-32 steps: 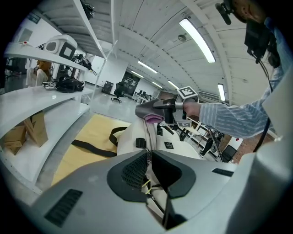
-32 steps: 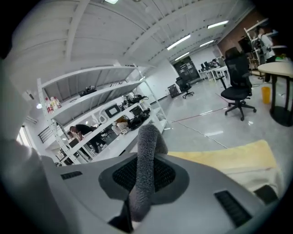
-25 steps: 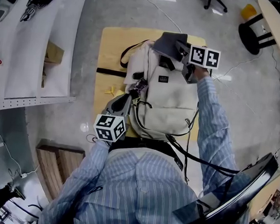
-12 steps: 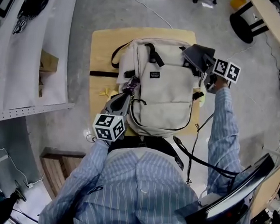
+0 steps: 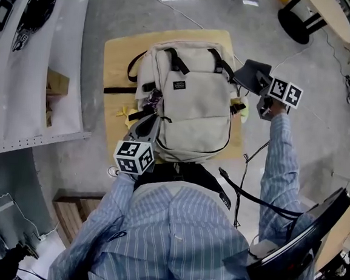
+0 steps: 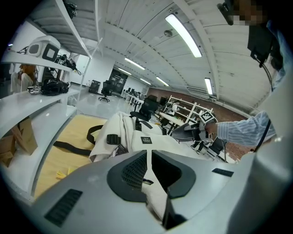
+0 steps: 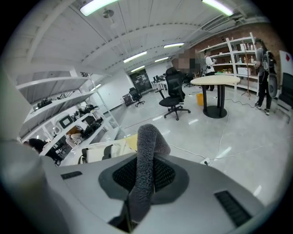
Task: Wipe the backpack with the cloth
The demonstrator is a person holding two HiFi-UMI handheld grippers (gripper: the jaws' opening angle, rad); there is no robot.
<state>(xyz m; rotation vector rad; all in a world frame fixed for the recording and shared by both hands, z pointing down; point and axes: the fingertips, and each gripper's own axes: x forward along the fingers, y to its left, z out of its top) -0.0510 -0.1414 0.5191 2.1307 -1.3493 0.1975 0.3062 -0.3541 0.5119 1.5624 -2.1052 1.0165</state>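
Observation:
A beige backpack (image 5: 190,101) lies flat on a small wooden table (image 5: 119,52), its straps and top handle at the far end. At the bag's near left edge, my left gripper (image 5: 148,120) is shut on a fold of the beige fabric (image 6: 153,192). My right gripper (image 5: 261,89) hangs past the table's right edge, beside the bag's upper right corner. It is shut on a dark grey cloth (image 5: 251,73), which stands up between the jaws in the right gripper view (image 7: 145,160). The cloth is off the bag. The left gripper view shows the backpack (image 6: 137,135) and the right gripper (image 6: 198,132) beyond it.
White shelving (image 5: 60,65) with a cardboard box (image 5: 57,83) runs along the left. A black strap (image 5: 119,90) and a small yellow item (image 5: 127,111) lie on the table left of the bag. Cables (image 5: 243,194) hang at my right. A round table's black base (image 5: 295,22) stands far right.
My right gripper has carried the cloth from the top of the backpack across to the right, off the bag's side. The left gripper has kept its hold on the bag.

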